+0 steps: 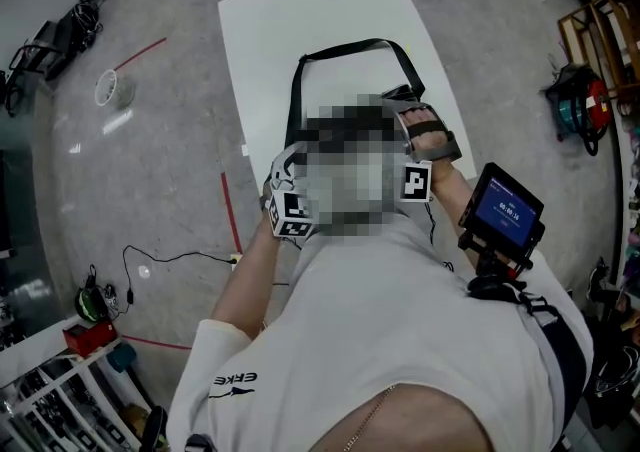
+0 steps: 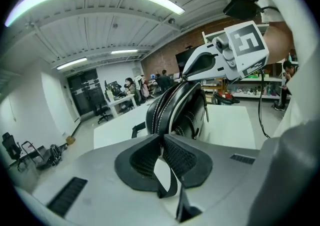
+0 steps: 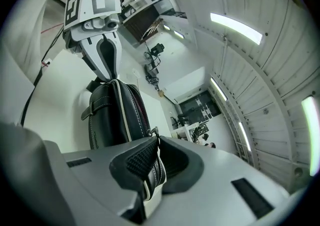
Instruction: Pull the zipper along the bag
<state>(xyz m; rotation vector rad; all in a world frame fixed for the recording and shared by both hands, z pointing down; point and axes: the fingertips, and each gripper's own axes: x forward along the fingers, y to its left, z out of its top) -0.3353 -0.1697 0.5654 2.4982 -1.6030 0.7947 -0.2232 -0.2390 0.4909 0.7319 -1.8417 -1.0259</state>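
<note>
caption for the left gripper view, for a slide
Left claw shut on a strap tab of the black bag, right claw gripping its far end

Table (image 1: 258, 30) is bare at 10–12 o'clock of the bag (image 2: 186, 110), w/ room to pass. Strap (image 1: 345, 45) loops across at 12. Left gripper (image 2: 162, 139) at 7 & right gripper (image 3: 155, 142) at 3 clamp the bag's ends, blocking both.

I list: black leather-look bag (image 2: 187, 112), smooth, semi-gloss, white-stitched; its zipper teeth (image 2: 160, 107), bright metal; black webbing strap (image 2: 171, 185) at six o'clock, matt woven cloth. Left gripper (image 2: 162, 137), right gripper (image 3: 155, 142): matt grey plastic shells, rough black rubber pads (image 2: 142, 157). Twelve o'clock: white tabletop (image 1: 300, 20), smooth; grey floor (image 1: 150, 170), polished.
</note>
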